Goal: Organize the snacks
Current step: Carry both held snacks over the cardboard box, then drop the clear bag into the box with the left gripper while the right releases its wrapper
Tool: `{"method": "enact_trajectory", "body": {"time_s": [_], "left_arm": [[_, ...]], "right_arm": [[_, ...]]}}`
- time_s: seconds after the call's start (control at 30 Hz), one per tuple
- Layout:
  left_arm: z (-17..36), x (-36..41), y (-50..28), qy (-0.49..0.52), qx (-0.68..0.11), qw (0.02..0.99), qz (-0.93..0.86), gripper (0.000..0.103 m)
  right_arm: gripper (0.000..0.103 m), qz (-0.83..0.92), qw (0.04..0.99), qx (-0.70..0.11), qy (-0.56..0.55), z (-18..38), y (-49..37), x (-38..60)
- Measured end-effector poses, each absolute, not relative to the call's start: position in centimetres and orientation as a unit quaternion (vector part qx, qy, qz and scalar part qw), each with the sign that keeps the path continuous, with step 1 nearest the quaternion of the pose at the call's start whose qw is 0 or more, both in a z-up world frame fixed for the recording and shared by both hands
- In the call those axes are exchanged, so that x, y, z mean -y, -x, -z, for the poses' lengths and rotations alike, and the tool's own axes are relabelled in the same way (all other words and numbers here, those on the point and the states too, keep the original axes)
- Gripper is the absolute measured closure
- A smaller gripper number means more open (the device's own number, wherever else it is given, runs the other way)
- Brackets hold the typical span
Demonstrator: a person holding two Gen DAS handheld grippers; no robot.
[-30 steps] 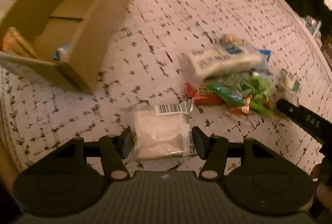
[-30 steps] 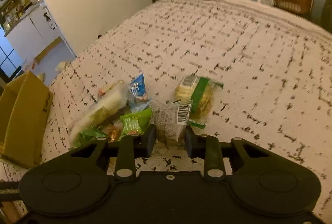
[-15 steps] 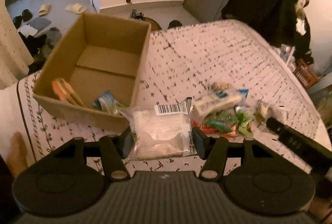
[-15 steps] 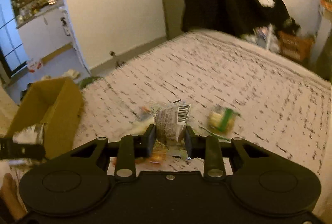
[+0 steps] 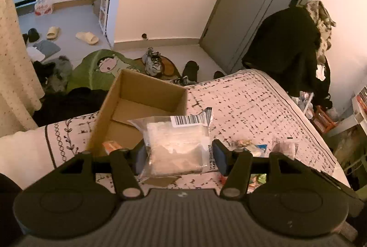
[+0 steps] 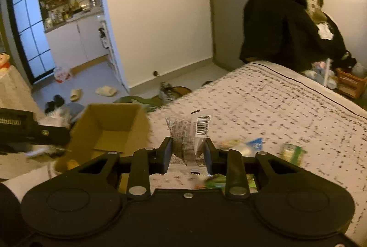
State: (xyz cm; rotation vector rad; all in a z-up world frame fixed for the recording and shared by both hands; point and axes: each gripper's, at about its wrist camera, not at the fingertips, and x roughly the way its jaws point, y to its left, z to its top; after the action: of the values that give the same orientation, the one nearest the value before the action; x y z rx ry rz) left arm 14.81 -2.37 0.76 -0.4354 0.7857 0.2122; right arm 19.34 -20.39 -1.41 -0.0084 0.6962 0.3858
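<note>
My left gripper (image 5: 179, 155) is shut on a clear white snack packet (image 5: 177, 146) with a barcode and holds it above the bed, beside the open cardboard box (image 5: 137, 109). An orange snack (image 5: 111, 145) lies inside the box. My right gripper (image 6: 188, 152) is shut on a small clear snack bag (image 6: 187, 134) with a barcode, held above the bed to the right of the box (image 6: 105, 125). The left gripper (image 6: 29, 130) shows at the left edge of the right wrist view. Loose snacks (image 6: 247, 147) lie on the bed.
The bed has a white cover with black marks (image 5: 252, 109). Shoes, slippers and clothes lie on the floor (image 5: 87, 37) beyond the box. A dark coat (image 5: 284, 50) hangs by the bed's far right. A green-banded packet (image 6: 292, 153) lies right of the pile.
Both grippers have risen from the bed with their packets and tilted up, moving left toward the box. The snack pile has dropped low in both views.
</note>
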Motion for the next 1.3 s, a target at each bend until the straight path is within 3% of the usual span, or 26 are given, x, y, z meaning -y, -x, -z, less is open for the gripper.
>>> {"method": "enact_trajectory", "body": {"time_s": [0.5,1.3], "left_arm": [[0.7,-5.5,-14.8,0.254,-0.377,0.883,-0.12,0.046],[6.6,-8.7,-18.9,0.307,-0.415,0.85,-0.103,0.042]], "right_arm": [[0.074,-0.212,0.91,-0.358,-0.011,1.7,-19.8,14.7],[0.074,-0.233,0.889,-0.395,0.015,3.5,-21.6,10.2]]}}
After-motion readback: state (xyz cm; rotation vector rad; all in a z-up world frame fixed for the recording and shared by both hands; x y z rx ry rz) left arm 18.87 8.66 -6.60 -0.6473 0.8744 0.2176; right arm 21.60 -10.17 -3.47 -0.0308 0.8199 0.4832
